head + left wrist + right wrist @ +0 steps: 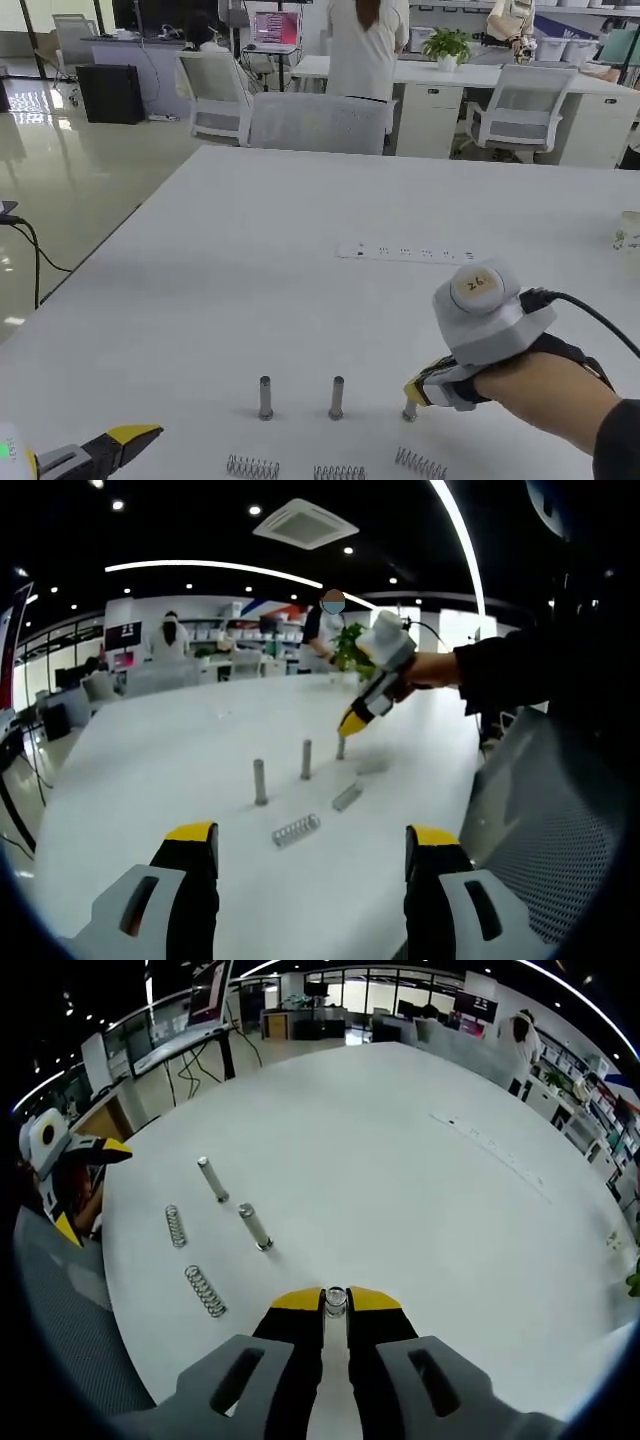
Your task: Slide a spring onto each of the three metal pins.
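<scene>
An open-plan office: rows of white desks (430, 120) with grey office chairs (520, 105), a lit laptop screen (277, 28) and a potted plant (446, 45) stand behind a large white tabletop (250, 250). A person (362, 40) stands among them, over a glossy floor (80, 170), and the ceiling holds an air vent (305, 523) and recessed spotlights (255, 510)

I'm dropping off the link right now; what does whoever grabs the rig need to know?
Right gripper: shut on the top of the rightmost pin.
Left gripper: open, empty, left of the row.
Other two pins stand upright, bare.
Three springs lie flat on the table in front of the pins.
Done: no spring fitted.
Left: all three.
</scene>
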Motion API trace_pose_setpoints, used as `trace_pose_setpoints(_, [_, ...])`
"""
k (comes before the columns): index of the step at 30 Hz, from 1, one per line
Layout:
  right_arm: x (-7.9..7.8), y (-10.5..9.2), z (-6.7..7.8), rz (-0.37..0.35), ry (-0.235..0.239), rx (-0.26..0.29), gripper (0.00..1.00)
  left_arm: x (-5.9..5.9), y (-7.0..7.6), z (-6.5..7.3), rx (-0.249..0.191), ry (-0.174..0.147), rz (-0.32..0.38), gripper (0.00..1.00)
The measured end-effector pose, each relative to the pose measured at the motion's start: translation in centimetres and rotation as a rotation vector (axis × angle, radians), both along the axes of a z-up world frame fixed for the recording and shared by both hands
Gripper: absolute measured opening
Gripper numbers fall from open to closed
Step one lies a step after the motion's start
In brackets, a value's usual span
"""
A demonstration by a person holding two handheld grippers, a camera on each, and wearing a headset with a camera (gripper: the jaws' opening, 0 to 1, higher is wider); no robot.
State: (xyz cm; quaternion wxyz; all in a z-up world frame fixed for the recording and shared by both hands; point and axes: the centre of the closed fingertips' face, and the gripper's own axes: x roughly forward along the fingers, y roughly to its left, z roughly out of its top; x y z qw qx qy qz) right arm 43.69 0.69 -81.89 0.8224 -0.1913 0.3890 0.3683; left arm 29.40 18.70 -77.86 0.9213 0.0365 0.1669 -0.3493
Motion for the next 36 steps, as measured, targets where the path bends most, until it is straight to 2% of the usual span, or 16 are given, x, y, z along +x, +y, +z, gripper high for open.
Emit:
trace_pose_setpoints(17, [-0.18, 0.13, 0.07, 0.011, 0.025, -0.01, 0.05, 0.07, 0.15, -0.08, -0.006, 0.004, 0.011, 0.72])
trace_pose_setpoints(23, [-0.24, 0.15, 0.1, 0.033, 0.018, -0.003, 0.05, 0.12, -0.1, -0.2, -0.004, 0.007, 0.008, 0.72])
trace_pose_setpoints(36, [-0.33, 0.31, -0.38, 0.063, 0.017, -0.01, 0.12, 0.36, -0.02, -0.34, -0.005, 0.009, 0.011, 0.72])
